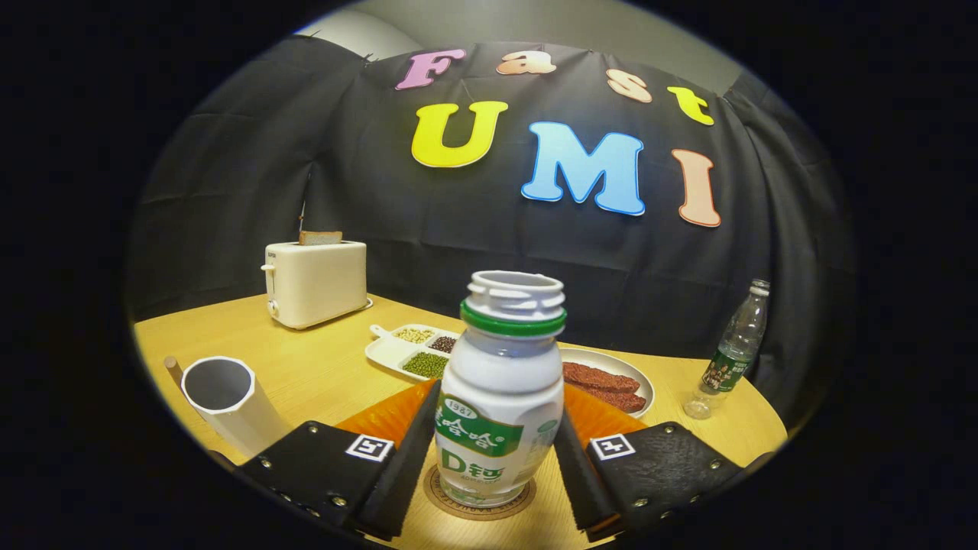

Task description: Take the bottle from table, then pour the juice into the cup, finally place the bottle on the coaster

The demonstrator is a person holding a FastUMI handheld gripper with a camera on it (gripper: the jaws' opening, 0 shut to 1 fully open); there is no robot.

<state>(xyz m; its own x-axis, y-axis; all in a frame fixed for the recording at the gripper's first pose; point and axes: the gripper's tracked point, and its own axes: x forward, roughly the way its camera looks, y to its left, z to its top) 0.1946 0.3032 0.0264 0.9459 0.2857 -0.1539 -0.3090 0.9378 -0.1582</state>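
cup (pixel 229 401) sits left of the fingers on the table (pixel 321 367). bottle (pixel 500 397) stands upright on the coaster (pixel 480 504), between the fingers, cap off. gripper (pixel 497 466) looks spread, both fingers just clear of the bottle. risk: pulling back crooked, a finger clips the bottle & tips it. snack plate (pixel 638 382) behind.

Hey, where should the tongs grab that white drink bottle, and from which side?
Grip the white bottle across its wide labelled middle, coming in level from the front with one finger on each flank. It stands upright on the coaster with its mouth uncapped, so keep it vertical. The tongs already straddle it, apparently just off its sides.
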